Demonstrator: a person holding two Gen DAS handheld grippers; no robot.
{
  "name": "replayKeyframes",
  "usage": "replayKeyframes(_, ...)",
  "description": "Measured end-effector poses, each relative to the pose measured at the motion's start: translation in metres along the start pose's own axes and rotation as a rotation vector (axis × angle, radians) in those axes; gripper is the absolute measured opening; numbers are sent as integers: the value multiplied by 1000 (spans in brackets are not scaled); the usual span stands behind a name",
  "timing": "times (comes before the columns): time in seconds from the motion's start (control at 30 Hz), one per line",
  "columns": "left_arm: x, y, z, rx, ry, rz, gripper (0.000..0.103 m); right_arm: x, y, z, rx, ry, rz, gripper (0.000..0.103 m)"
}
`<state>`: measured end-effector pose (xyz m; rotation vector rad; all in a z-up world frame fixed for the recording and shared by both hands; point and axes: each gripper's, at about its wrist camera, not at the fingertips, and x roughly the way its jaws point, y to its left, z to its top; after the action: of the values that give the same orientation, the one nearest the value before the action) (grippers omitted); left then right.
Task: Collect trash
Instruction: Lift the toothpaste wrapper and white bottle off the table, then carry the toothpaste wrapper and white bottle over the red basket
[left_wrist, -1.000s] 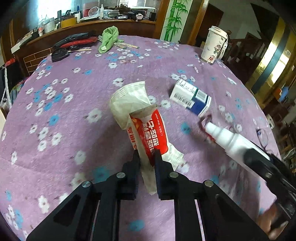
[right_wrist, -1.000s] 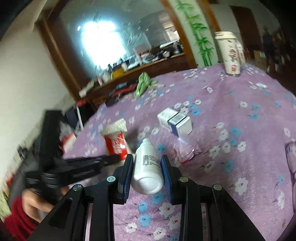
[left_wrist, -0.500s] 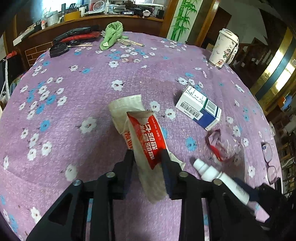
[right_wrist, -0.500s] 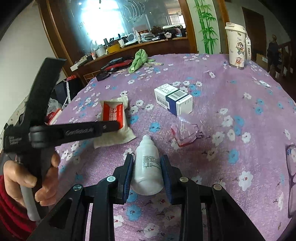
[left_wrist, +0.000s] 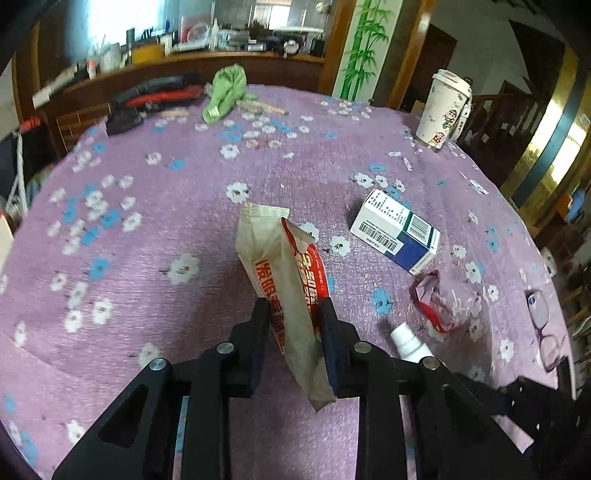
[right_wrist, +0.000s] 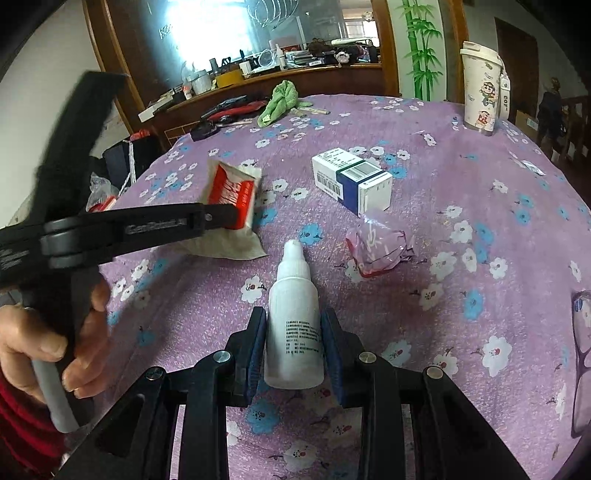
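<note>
My left gripper (left_wrist: 293, 314) is shut on a red and white wet-wipe packet (left_wrist: 284, 273), held just above the purple flowered tablecloth (left_wrist: 147, 229). The packet and gripper also show in the right wrist view (right_wrist: 232, 192). My right gripper (right_wrist: 293, 321) is shut on a small white dropper bottle (right_wrist: 293, 325), whose tip shows in the left wrist view (left_wrist: 406, 341). A white and blue medicine box (left_wrist: 397, 229) and a crumpled clear wrapper with red trim (left_wrist: 439, 302) lie on the table to the right; both appear in the right wrist view, box (right_wrist: 351, 181), wrapper (right_wrist: 376, 247).
A tall white cartoon cup (left_wrist: 445, 109) stands at the far right edge. A green cloth (left_wrist: 225, 94), pens and dark tools (left_wrist: 155, 98) lie at the far side. Glasses (left_wrist: 543, 332) rest at the right edge. A cluttered wooden counter (left_wrist: 207, 59) lies behind.
My left gripper has lifted and tilted the packet, pulling back slightly. My right gripper with the bottle has drawn back toward the near edge.
</note>
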<state>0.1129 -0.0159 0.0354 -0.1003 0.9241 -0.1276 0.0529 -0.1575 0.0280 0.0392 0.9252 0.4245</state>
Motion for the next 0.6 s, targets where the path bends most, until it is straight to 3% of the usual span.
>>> replayKeyframes(0.17, -30, -2, -12, 48, -81, 75, 20, -5, 2, 1, -9, -33, 14, 32)
replayKeyframes(0.6, -102, -3, -56, 133, -265, 204, 20, -30, 11, 4, -20, -158, 52, 32)
